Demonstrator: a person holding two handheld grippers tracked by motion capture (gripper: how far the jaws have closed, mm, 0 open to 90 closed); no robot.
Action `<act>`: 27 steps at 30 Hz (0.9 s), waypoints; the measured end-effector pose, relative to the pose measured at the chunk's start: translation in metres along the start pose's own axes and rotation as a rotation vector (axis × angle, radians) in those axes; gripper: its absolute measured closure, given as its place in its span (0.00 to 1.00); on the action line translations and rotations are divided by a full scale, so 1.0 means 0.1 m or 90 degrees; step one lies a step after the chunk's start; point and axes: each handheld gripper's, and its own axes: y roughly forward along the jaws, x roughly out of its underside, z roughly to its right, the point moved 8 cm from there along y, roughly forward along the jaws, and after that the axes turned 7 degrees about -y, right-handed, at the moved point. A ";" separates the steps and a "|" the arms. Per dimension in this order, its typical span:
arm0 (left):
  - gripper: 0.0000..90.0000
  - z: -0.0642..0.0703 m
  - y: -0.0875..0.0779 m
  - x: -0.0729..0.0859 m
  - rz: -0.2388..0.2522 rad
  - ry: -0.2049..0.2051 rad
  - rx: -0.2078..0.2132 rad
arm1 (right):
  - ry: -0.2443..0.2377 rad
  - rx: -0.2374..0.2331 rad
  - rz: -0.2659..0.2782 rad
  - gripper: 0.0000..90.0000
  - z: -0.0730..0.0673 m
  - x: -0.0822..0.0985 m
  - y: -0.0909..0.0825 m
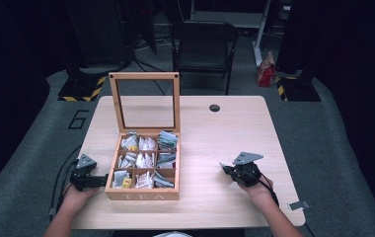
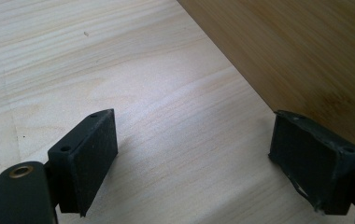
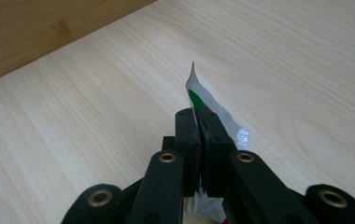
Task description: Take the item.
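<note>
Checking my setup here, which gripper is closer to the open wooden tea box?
Left. The left gripper sits right beside the wooden tea box, at its left wall. The right gripper is off to its right, clearly apart.

Light wood table (image 1: 210, 138); open tea box (image 1: 143, 190) on it, front-left.

The table (image 1: 235, 143) is pale wood, smooth and matt, with fine grain – the tea box (image 1: 143, 195) a warmer, honey-toned wood, its lid paned with clear glass. The sachet (image 3: 203, 95) looks glossy, foil-like. The right gripper (image 3: 198, 122) has matt black jaws – brass-coloured rivets
</note>
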 end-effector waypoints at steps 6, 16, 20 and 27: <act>0.16 0.00 0.00 0.00 0.000 0.000 -0.001 | -0.004 -0.006 -0.009 0.96 -0.05 0.02 0.05; 0.16 0.00 0.00 0.00 0.000 -0.002 0.001 | 0.002 -0.022 -0.010 0.92 -0.08 0.04 0.07; 0.16 0.00 0.00 0.00 0.000 -0.001 0.001 | -0.003 -0.025 -0.006 0.86 -0.09 0.03 0.07; 0.16 0.00 0.00 0.00 0.000 0.001 -0.001 | 0.027 -0.034 0.020 0.69 -0.12 -0.04 0.03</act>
